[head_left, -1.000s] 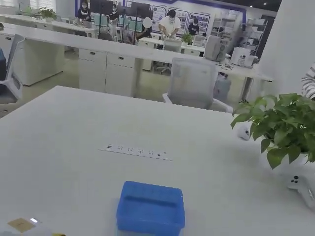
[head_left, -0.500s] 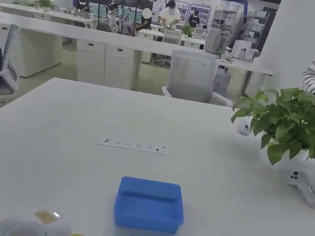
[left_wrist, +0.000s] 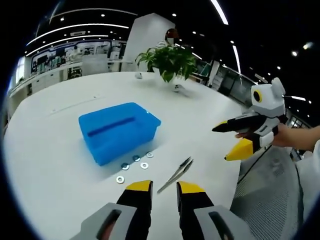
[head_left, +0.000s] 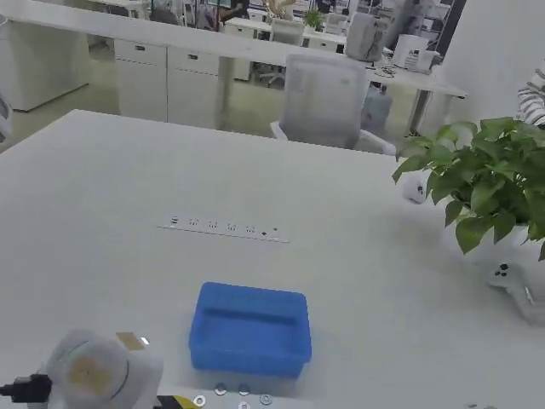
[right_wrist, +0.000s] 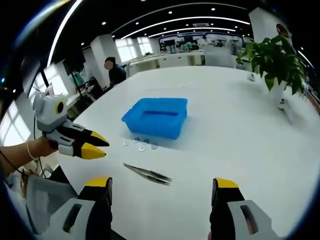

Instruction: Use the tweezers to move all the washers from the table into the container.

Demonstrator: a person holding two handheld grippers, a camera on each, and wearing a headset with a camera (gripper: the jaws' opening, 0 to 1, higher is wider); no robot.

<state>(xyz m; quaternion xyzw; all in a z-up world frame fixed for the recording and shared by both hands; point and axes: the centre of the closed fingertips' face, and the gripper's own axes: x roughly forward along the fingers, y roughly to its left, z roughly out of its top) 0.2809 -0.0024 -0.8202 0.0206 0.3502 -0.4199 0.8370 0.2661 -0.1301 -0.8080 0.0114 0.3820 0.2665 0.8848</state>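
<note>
- Several washers (left_wrist: 144,165) are lying on the table (left_wrist: 50,165) just beside the blue container (left_wrist: 119,130), with the tweezers (left_wrist: 176,172) nearby.
- You are holding the left gripper (left_wrist: 165,187) slightly parted and the right gripper (right_wrist: 162,182) wide apart, both empty.

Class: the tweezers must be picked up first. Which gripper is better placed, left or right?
Probably left. The tweezers lie just ahead of the left gripper, pointing into the gap between its open fingers. The right gripper sees them crosswise.
</note>
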